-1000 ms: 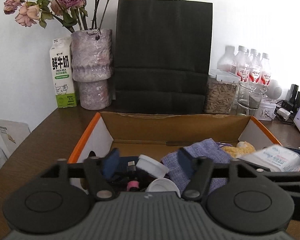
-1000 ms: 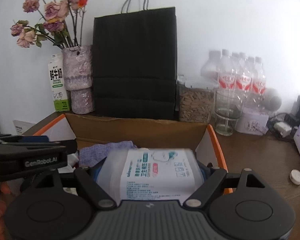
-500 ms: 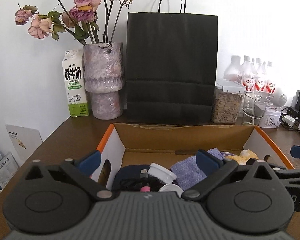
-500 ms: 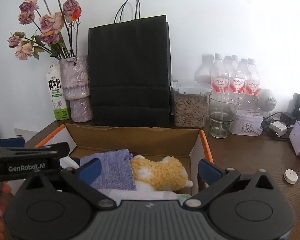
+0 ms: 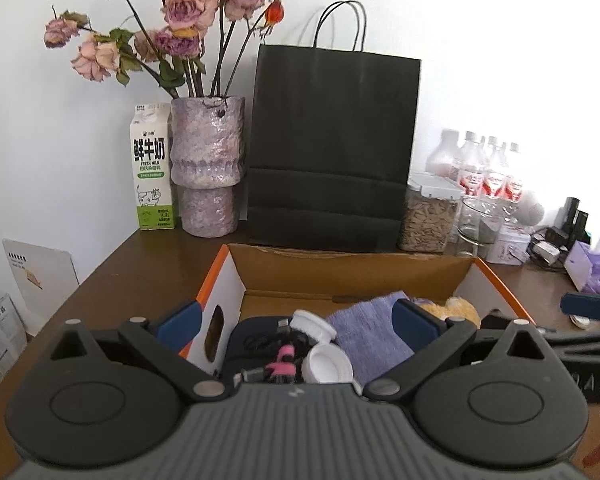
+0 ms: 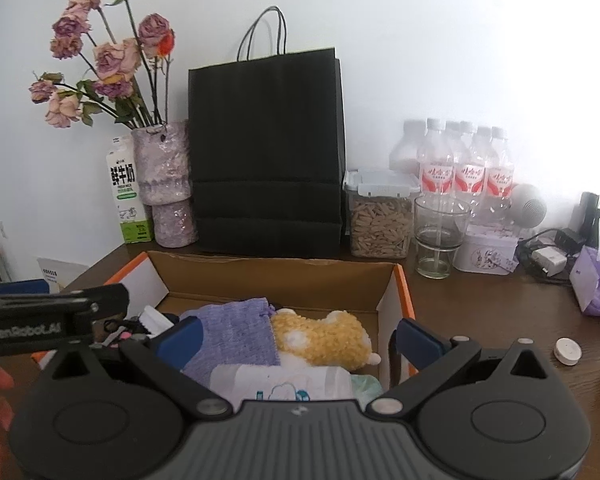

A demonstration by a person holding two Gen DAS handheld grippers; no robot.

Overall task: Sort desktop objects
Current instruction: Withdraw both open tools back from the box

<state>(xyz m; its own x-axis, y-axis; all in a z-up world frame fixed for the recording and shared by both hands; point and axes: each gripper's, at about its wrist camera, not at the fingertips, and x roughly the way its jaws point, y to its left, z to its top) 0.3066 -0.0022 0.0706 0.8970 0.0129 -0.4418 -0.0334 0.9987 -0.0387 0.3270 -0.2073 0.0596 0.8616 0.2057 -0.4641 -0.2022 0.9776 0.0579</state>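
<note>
Left wrist view: left gripper (image 5: 296, 320) jaws spread wide, nothing between the pads; they had just been opening.
Right wrist view: right gripper (image 6: 298, 338) jaws spread wide too, just been opening, pads clear of everything.
Box: open cardboard box (image 6: 276, 276) with orange rim, sitting on the dark brown wooden desk (image 6: 480, 312), directly ahead of both grippers.
Box contents, left side: white jar (image 5: 313, 323), white lid (image 5: 327, 364), pink-and-black cable tangle (image 5: 280, 360) on a dark pouch (image 5: 256, 328).
Box contents, middle: purple knit cloth (image 6: 236, 332).
Box contents, right side: yellow plush toy (image 6: 324, 338) touching the cloth; wet-wipes pack (image 6: 284, 382) lying just in front of the plush.
Loose on desk: small white round cap (image 6: 568, 352), right of the box, well apart from it.
Desk back row, left to right: milk carton (image 5: 152, 168), purple vase (image 5: 208, 168) with dried roses (image 5: 172, 36), black paper bag (image 5: 332, 144), clear jar of seeds (image 6: 380, 216), glass cup (image 6: 440, 236), water bottles (image 6: 464, 164).
Desk far right: white tin (image 6: 488, 252), charger and cables (image 6: 548, 256), purple tissue box (image 6: 598, 284).
Room: plain white wall (image 6: 440, 40) behind the desk; papers propped off the desk's left edge (image 5: 40, 272).
</note>
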